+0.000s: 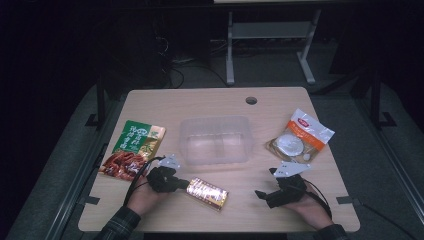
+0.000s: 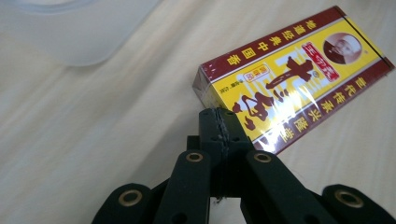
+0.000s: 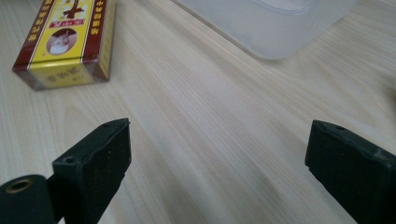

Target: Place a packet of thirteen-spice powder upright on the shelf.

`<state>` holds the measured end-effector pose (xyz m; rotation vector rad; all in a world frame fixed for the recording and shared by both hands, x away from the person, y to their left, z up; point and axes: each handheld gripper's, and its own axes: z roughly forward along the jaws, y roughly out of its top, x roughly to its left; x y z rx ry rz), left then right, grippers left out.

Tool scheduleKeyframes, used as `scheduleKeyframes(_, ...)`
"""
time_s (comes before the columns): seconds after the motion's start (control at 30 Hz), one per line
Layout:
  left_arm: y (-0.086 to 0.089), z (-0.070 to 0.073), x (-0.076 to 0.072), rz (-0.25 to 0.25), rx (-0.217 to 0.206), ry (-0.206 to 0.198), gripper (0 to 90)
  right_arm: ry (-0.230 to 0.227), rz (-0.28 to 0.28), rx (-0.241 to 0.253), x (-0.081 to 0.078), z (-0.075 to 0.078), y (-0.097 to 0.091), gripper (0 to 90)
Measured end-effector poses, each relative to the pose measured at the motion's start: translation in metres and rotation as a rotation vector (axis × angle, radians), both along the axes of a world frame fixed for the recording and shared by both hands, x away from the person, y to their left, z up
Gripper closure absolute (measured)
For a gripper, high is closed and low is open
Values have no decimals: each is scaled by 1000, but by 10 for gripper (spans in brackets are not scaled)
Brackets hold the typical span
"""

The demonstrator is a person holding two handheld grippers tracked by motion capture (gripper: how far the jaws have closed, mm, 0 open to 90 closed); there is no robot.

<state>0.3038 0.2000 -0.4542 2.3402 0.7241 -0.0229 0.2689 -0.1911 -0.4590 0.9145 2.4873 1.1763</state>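
Where high view blurs, left tool view shows jaws pressed together, touching box.

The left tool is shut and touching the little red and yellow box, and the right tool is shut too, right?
Not quite. The left tool is shut, its tips at the red and yellow box, but the right tool is open. The right gripper view shows its jaws far apart over bare table.
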Motion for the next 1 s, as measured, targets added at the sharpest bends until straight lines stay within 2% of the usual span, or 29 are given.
scheduleKeyframes(0.13, -6, -1, -5, -37, 9, 4, 897, 11, 17, 14, -2, 1, 2, 91)
scheduleKeyframes(0.3, -15, -3, -11, -73, -13, 22, 896, 25, 73, 13, -7, 1, 12, 121)
scheduleKeyframes(0.4, -21, -3, -15, -95, -11, 21, 896, 38, 96, 22, -9, 3, 16, 129)
scheduleKeyframes(0.6, -17, 1, -13, -65, -18, 4, 863, 47, 190, 29, -18, 7, 36, 129)
scheduleKeyframes(0.73, -9, 5, -10, -30, -38, -13, 800, 45, 233, 8, -25, 7, 53, 130)
scheduleKeyframes(0.8, -6, 5, -9, -31, -47, -13, 711, 47, 232, 6, -26, 7, 55, 131)
scheduleKeyframes(0.83, -4, 5, -9, -34, -43, -15, 711, 43, 236, 6, -26, 7, 59, 131)
scheduleKeyframes(0.93, 1, 5, -9, -35, -35, -15, 613, 49, 242, -6, -27, 6, 66, 132)
scheduleKeyframes(1.0, 4, 5, -9, -33, -47, -13, 562, 54, 248, -19, -26, 5, 70, 132)
